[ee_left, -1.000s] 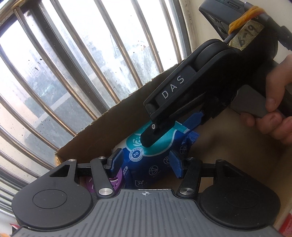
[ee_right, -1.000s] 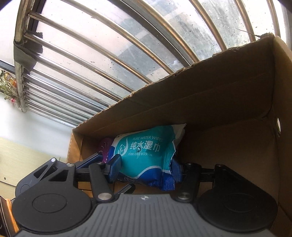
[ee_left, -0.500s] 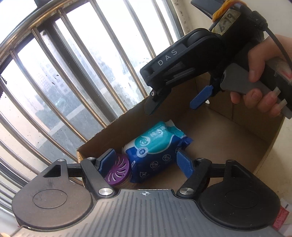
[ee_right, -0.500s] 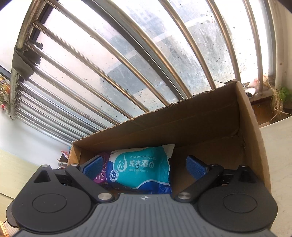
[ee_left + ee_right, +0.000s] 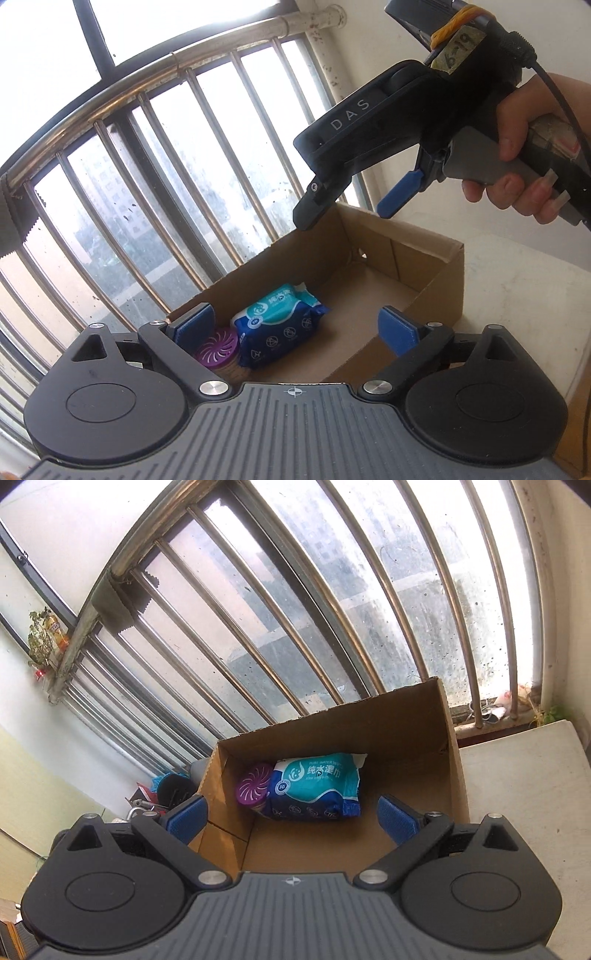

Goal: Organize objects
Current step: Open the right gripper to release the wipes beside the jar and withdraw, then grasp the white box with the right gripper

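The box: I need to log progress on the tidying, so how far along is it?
Done: the wipes pack and a purple round container lie side by side in the box. In hand: nothing. The left gripper and right gripper are both open and empty, their fingers just opened, above the box. Left: no loose items to sort show in either view, so I cannot tell.

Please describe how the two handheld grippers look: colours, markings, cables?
Both are black with blue finger pads. The right gripper bears white "DAS" lettering, a grey handle, a handwritten paper tag under a yellow rubber band, and a black cable. The left gripper has a ribbed grey body.
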The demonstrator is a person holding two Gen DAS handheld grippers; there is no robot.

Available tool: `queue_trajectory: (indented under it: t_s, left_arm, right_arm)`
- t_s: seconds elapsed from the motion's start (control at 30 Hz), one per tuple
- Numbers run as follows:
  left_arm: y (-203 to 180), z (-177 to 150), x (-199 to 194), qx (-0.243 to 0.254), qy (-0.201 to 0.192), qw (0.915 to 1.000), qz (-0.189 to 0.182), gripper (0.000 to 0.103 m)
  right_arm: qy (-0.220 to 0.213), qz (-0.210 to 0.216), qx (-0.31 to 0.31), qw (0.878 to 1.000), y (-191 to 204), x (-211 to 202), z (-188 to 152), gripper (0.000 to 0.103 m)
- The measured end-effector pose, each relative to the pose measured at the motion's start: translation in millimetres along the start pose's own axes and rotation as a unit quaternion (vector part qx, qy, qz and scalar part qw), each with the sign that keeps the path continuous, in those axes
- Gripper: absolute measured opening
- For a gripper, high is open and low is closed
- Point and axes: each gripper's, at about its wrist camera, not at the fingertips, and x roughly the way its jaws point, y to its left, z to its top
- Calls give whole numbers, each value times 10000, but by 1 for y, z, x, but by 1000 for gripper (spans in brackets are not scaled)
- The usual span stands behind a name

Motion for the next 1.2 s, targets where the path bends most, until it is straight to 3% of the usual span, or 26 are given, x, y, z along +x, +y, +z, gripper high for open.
queue_trajectory:
  t_s: [0.3,0.67,0.9,1.07,1.2]
  left_arm:
    - [-16,-26,-39,-522,-121,9984,-182,97]
    - [-26,-84,-70,-1229,-183,9910,-501,100]
    - [-25,-131,-84,-1804,-214,9770,-1112,100]
    - [-38,-149,-76,-1781,-114,9761,-1240,99]
    - [-42,-161,-71,-1944,-26,9699,-1465,99]
  right_arm:
    - [-101,106,-536,9985,13,-58,-51,103]
    - [118,583,-819,9949,5,-78,-130,103]
    - [491,810,-730,9928,-6,-75,-182,103]
    - [568,893,-582,9927,-14,-57,-203,103]
    - [825,1056,-106,9909,-29,-37,-213,103]
